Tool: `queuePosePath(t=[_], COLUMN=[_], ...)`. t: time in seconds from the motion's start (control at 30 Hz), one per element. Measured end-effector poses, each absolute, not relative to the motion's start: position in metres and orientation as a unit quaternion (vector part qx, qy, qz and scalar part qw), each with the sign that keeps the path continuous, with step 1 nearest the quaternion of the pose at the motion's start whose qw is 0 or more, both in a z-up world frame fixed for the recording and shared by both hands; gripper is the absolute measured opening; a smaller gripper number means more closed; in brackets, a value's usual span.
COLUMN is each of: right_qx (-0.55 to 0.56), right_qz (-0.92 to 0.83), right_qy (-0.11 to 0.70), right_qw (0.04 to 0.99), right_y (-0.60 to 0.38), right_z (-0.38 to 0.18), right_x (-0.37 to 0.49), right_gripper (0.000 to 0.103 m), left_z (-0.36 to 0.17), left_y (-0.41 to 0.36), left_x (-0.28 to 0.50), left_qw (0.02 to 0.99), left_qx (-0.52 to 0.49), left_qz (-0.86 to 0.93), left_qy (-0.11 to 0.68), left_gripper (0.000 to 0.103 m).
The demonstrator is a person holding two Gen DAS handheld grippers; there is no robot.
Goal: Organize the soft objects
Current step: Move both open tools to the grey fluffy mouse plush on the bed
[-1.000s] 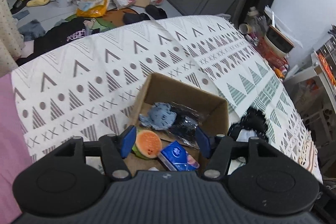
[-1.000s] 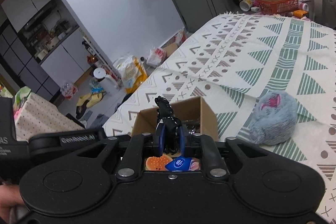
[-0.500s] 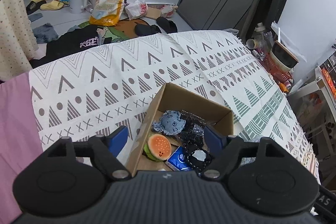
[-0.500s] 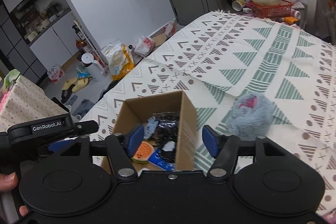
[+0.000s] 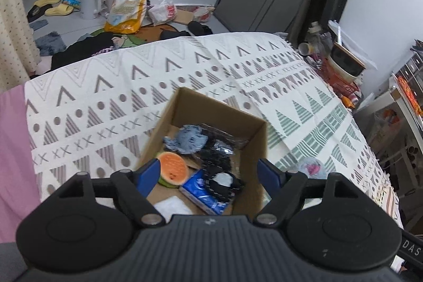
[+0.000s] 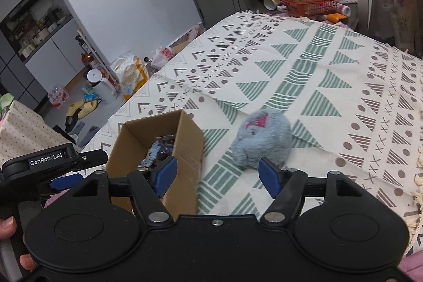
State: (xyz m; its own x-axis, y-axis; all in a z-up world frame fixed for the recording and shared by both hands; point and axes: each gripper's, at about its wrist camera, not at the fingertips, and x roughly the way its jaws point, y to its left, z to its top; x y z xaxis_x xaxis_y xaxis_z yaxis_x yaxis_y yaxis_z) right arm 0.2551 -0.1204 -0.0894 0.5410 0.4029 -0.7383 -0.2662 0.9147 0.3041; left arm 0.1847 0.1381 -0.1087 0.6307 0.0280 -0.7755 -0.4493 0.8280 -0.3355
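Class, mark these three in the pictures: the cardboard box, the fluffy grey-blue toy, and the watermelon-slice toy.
cardboard box (image 6: 182, 149): right wrist view, outer side wall.
fluffy grey-blue toy (image 6: 261, 140): right wrist view, middle of its furry body.
watermelon-slice toy (image 5: 173, 167): left wrist view, orange cut face.

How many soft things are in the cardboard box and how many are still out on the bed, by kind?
In the cardboard box:
Blue plush: 1
Watermelon slice plush: 1
Black fabric pieces: 2
Blue tissue pack: 1
White item: 1
On the bed:
Grey fluffy plush: 1
Total: 7

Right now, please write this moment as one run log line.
left gripper: open, over brown cardboard box | right gripper: open | fluffy grey-blue plush ball: on patterned cloth, outside box
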Motion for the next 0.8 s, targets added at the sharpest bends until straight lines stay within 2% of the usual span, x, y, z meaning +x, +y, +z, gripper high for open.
queuePosePath(t=[0.43, 0.8], right_qx=[0.154, 0.204], right_qz=[0.184, 0.182], right_qy=[0.452, 0.467], right_qw=[0.859, 0.841], right_y=[-0.168, -0.187], right_z=[-0.112, -0.143], right_x=[0.285, 0.323], right_gripper=[0.067, 0.062], left_z=[-0.104, -0.11], left_y=[0.096, 0.053], left_x=[0.211, 0.246], left_qw=[0.88, 0.883], left_qx=[-0.222, -0.187], left_qz=[0.113, 0.097], left_qy=[0.405, 0.419], left_gripper=[0.079, 0.075])
